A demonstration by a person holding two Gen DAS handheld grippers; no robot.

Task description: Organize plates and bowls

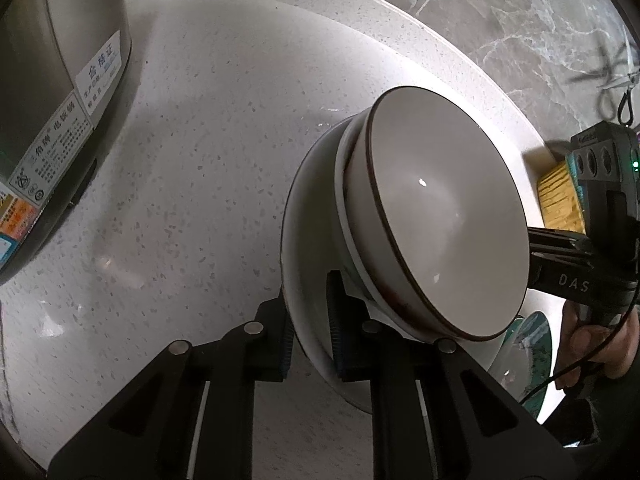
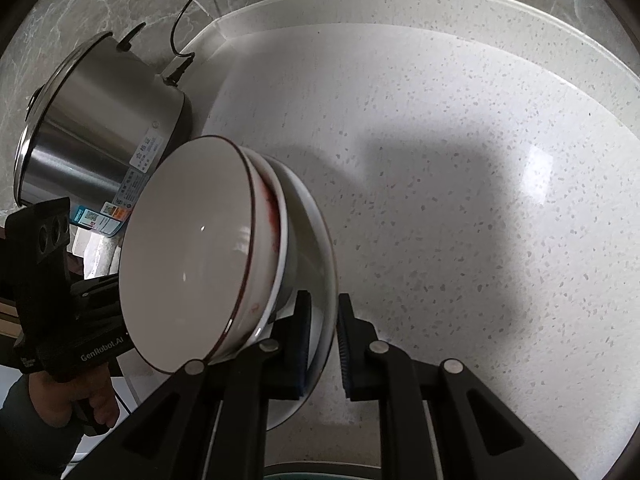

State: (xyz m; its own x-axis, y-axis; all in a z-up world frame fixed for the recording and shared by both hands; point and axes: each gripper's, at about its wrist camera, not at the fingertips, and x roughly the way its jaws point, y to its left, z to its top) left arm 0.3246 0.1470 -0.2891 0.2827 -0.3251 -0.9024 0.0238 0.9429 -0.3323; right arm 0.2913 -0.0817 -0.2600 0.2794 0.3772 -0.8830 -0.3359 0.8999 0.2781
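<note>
Stack already built: brown-rimmed bowl (image 1: 440, 216) nested over a white plate (image 1: 304, 240). Left gripper (image 1: 308, 328) and right gripper (image 2: 324, 344) jaws each pinch the plate's rim, above the counter (image 2: 460, 200). Placing remains.

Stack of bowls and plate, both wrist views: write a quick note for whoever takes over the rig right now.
Left gripper: fingers astride the wide white plate, at its rim.
Right gripper: astride the same plate's opposite rim; a gap shows at one pad, so its grip is unsure.
Load: white bowl with dark rim nested in a second white bowl, both on the plate, seemingly held above the speckled white counter.
Done: items stacked.
Left: set the stack down, away from the steel rice cooker.
</note>
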